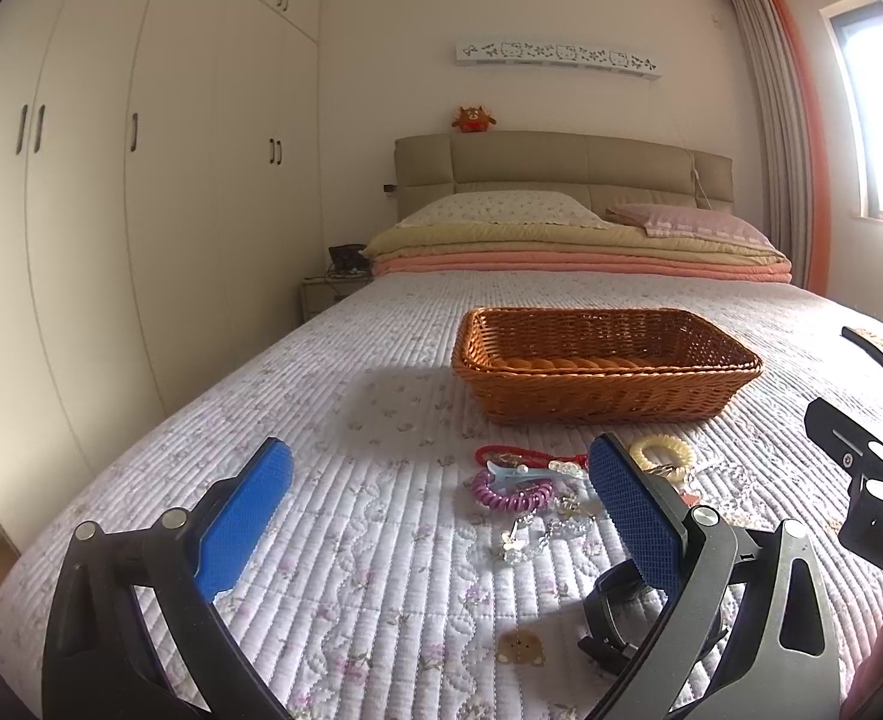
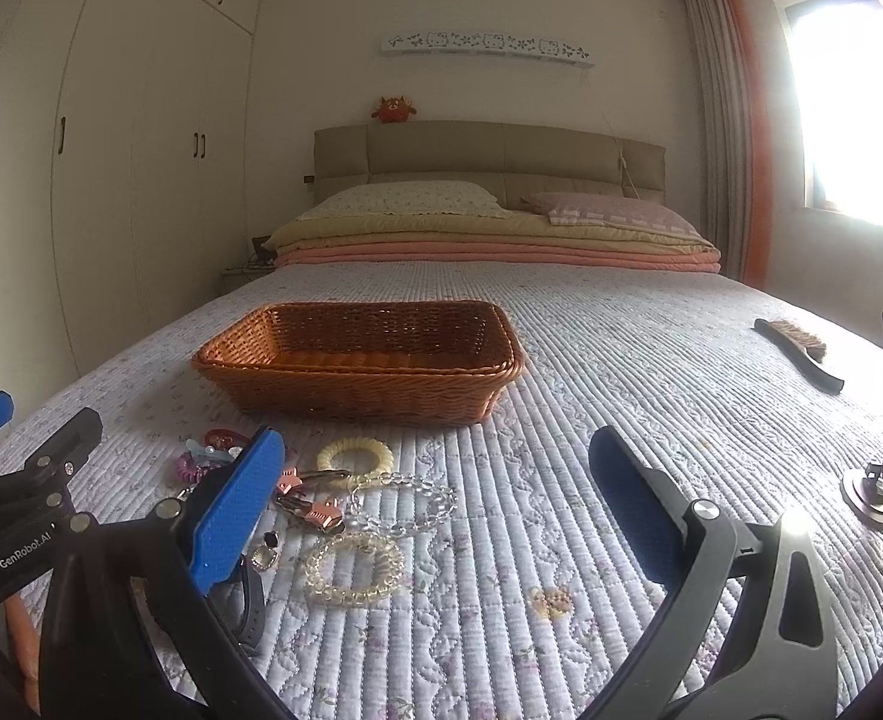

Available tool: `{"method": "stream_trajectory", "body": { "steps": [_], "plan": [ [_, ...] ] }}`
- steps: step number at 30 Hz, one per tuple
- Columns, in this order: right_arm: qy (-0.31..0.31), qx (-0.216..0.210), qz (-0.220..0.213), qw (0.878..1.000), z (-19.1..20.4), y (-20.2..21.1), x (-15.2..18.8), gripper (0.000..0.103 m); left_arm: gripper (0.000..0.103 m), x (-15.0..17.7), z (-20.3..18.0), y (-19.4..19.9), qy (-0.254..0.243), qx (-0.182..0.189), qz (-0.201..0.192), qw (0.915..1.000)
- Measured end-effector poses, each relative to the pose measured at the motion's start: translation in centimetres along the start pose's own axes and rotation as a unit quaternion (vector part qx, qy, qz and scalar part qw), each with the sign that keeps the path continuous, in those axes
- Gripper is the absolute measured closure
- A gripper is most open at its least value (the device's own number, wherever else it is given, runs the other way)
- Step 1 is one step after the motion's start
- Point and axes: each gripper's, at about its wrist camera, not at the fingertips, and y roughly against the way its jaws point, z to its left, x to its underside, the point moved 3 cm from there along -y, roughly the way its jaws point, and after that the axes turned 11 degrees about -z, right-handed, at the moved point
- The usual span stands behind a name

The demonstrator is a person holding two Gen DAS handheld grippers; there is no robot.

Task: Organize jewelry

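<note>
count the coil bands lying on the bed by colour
yellow coil band: 1
purple coil band: 1
clear coil band: 1
total: 3

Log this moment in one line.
left gripper: open, empty | right gripper: open, empty | basket: empty | jewelry pile: on bed
</note>
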Motion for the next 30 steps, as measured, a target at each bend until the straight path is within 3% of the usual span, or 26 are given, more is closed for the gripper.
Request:
{"method": "stream_trajectory", "body": {
  "steps": [30],
  "plan": [
    [0.042,0.003,0.012,0.999,0.9,-0.2,0.4,0.006,0.007,0.0,-0.1,0.0,0.000,0.009,0.003,1.0000]
  ]
}}
